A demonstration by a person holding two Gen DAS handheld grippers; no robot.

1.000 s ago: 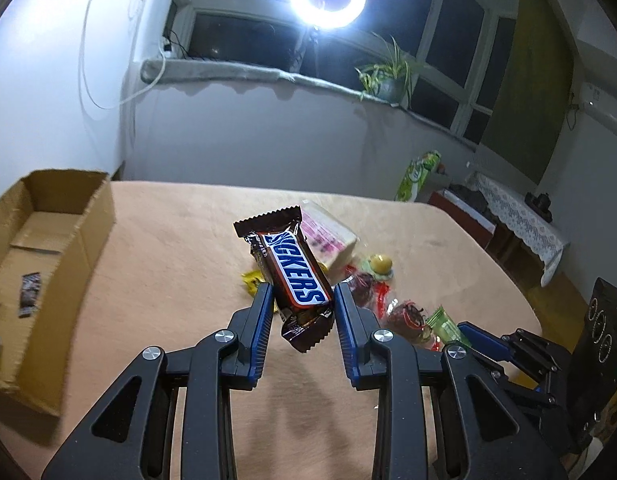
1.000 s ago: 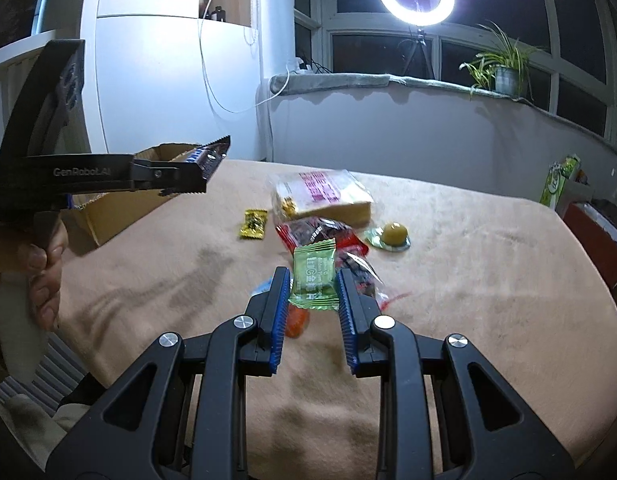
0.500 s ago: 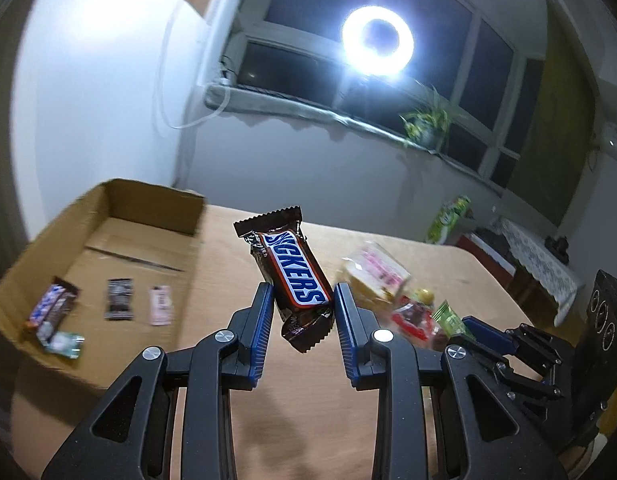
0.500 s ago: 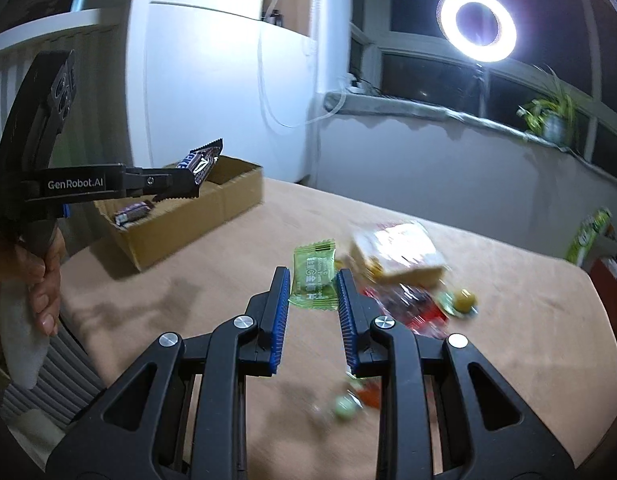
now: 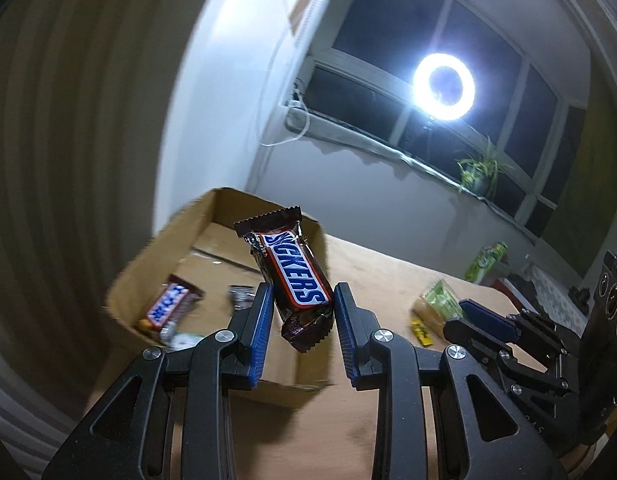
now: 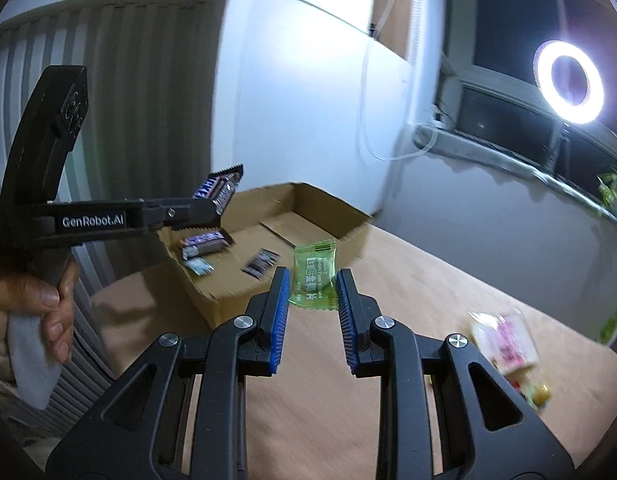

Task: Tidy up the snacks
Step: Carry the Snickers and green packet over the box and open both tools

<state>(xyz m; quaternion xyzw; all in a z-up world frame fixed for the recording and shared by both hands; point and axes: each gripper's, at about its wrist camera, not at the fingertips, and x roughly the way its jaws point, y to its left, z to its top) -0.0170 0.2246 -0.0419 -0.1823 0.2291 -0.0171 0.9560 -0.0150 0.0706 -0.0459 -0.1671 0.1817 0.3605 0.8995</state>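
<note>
Both wrist views look forward and slightly down over the table, sharing the cardboard box (image 5: 224,272) (image 6: 308,216).

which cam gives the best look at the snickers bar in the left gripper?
Left wrist: the Snickers bar fills centre frame, logo readable, clamped in the left gripper. Right wrist shows only its crimped end, edge-on.

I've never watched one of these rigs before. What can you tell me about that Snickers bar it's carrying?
The Snickers bar is a small bar in a glossy brown wrapper with blue lettering on white and crimped, saw-toothed ends. It looks sealed and undamaged. The left gripper pinches its lower half between blue ribbed pads, holding it tilted in the air, in front of the open cardboard box.
</note>
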